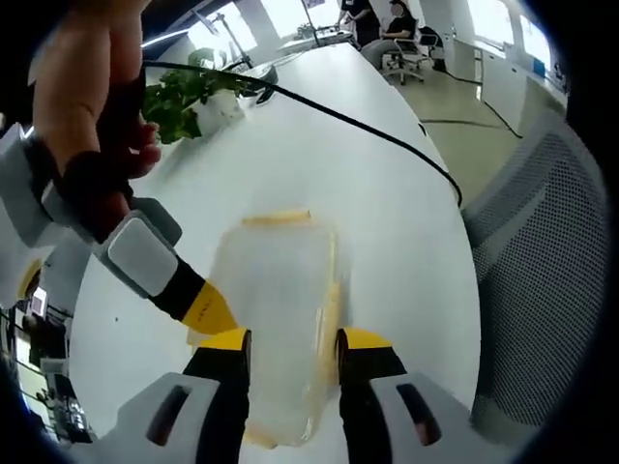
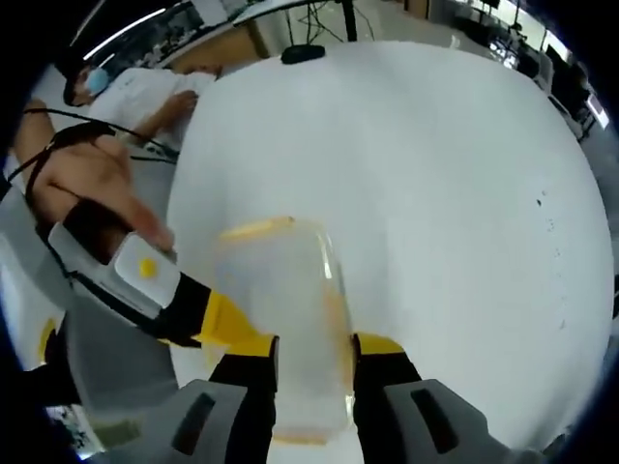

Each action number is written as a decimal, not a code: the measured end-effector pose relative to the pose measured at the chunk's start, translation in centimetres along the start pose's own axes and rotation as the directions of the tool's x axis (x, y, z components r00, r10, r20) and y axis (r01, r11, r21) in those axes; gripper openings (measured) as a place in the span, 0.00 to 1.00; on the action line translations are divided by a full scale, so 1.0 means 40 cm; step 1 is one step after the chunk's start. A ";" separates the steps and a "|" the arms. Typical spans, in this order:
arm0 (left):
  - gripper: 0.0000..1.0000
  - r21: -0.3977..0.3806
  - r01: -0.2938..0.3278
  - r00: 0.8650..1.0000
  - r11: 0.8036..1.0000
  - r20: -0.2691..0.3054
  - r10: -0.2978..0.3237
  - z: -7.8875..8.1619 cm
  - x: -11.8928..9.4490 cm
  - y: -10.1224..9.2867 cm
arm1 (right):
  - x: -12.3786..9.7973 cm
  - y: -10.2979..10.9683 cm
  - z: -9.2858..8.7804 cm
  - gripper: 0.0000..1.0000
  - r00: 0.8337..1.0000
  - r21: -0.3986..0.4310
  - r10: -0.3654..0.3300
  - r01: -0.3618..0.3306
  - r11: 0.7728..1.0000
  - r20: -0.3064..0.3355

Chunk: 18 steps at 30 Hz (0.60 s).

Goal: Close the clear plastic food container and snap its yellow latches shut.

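Left tool (image 1: 289,346): yellow-tipped jaws parted, straddling the near end of the clear container (image 1: 280,319); whether they press its sides cannot be told.
Right tool (image 2: 314,350): jaws parted in the same way around the container (image 2: 282,319), contact unclear.
Other tool: enters each view from the left, its yellow tip (image 1: 205,307) against the container's side, held by a hand (image 1: 92,106).
Container: lies on the white surface (image 1: 309,164), lid down; yellow latches (image 1: 276,218) at the far end and right side.
Beyond: black cable (image 1: 387,135), green plant (image 1: 179,97), mesh chair (image 1: 542,290).
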<state>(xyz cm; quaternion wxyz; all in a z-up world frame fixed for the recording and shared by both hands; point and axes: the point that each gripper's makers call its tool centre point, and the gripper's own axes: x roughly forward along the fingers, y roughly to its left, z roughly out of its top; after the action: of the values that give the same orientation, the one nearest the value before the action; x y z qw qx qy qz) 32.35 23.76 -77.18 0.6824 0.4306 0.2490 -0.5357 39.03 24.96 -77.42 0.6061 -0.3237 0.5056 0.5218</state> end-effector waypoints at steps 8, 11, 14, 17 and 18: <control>0.37 -0.030 0.027 0.999 0.999 0.045 -0.025 0.008 -0.029 0.019 | -0.010 -0.003 0.000 0.29 0.986 0.012 -0.124 0.124 0.992 0.109; 0.37 -0.046 0.048 0.997 0.998 0.055 -0.045 0.006 -0.035 0.019 | -0.015 0.003 -0.001 0.28 0.977 0.004 -0.162 0.163 0.987 0.136; 0.44 -0.052 0.065 0.995 0.997 0.075 -0.061 0.012 -0.040 0.017 | -0.019 0.010 -0.007 0.26 0.971 0.011 -0.190 0.191 0.982 0.142; 0.45 -0.054 0.083 0.993 0.995 0.092 -0.078 0.022 -0.053 0.016 | -0.024 0.017 -0.022 0.27 0.969 0.014 -0.211 0.211 0.977 0.130; 0.45 -0.056 0.087 0.992 0.995 0.094 -0.082 0.023 -0.056 0.016 | -0.026 0.020 -0.028 0.27 0.969 0.015 -0.214 0.213 0.977 0.121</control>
<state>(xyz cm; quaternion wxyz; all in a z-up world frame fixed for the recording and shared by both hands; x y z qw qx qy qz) 32.16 24.18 -74.74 0.6825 0.3740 0.2513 -0.5755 38.01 23.82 -76.61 0.6887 -0.3432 0.4303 0.4719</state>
